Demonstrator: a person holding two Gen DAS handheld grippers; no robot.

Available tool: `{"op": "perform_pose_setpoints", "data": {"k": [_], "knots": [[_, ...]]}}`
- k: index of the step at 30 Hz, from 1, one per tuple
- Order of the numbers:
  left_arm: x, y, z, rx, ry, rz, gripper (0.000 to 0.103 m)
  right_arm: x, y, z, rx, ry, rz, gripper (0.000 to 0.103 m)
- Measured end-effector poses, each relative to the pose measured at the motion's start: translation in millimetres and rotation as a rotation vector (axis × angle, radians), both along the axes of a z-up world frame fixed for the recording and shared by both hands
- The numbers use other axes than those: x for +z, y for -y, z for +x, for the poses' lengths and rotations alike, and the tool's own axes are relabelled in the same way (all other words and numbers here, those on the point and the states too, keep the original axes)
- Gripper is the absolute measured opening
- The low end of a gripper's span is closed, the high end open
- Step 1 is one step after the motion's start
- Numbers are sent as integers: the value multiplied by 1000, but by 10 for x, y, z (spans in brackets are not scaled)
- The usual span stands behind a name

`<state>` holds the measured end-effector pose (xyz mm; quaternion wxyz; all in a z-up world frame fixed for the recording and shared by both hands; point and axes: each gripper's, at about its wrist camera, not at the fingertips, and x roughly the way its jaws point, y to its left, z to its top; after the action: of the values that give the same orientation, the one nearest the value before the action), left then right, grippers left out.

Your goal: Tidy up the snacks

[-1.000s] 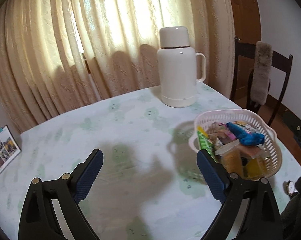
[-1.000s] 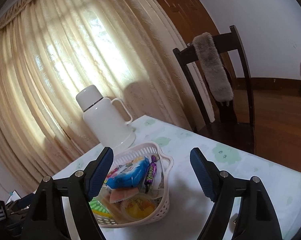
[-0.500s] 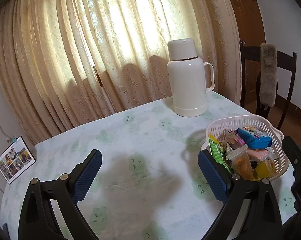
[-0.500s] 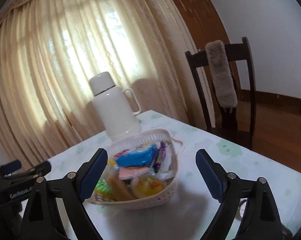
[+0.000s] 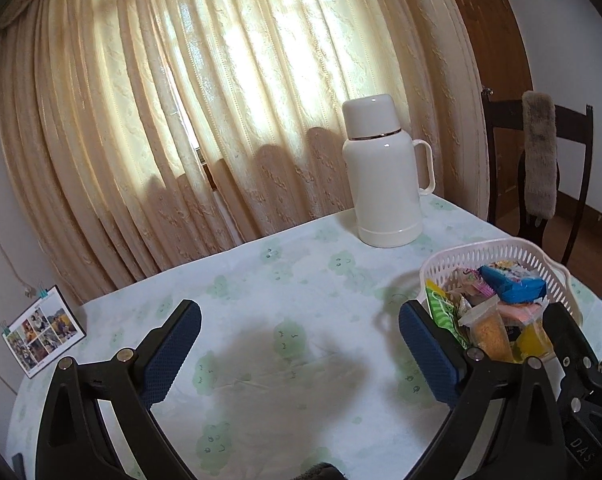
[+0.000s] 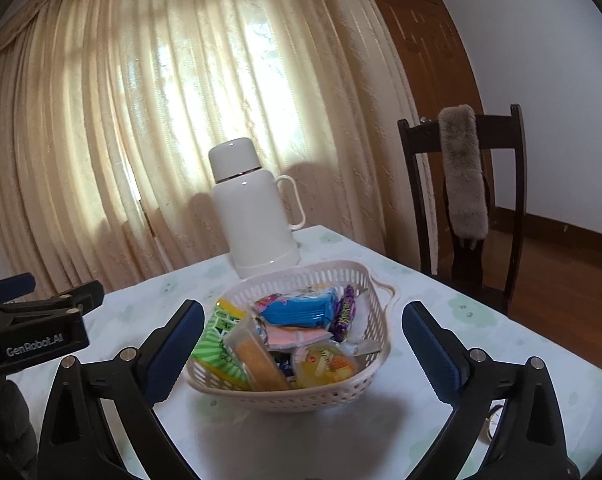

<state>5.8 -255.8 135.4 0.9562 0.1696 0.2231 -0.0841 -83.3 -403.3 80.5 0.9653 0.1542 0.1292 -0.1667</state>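
The surface (image 6: pixel 441 320), covered by a pale green-patterned cloth, carries a white flask (image 6: pixel 257 216) at the back and a white plastic basket (image 6: pixel 285 394) in front of it. The basket is judged light and fairly stiff, with a slotted wall that may flex; it is best taken by the rim or the small handle (image 6: pixel 385 290) at its right end. Inside it the snacks are piled loosely: a blue packet (image 6: pixel 301 310) on top, a green striped packet (image 6: pixel 217 344) at the left, a jelly cup (image 6: pixel 325 364) in front. The packets are judged soft, crinkly and slippery, best pinched across a flat edge.

The right gripper (image 6: pixel 303 354) is held above the surface, tilted slightly down, with the basket seen between its fingers (image 6: pixel 173 348); they are opening and press on nothing. The left gripper (image 5: pixel 299 354) is aimed at bare cloth left of the basket, its fingers also opening, nothing between them.
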Motion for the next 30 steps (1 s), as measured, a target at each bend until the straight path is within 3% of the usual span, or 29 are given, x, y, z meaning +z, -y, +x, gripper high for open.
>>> {"op": "perform_pose_setpoints", "data": {"k": [30], "knots": [[-290, 77, 188, 43, -62, 118, 102, -42, -82, 57, 36, -49, -14, 100]]}}
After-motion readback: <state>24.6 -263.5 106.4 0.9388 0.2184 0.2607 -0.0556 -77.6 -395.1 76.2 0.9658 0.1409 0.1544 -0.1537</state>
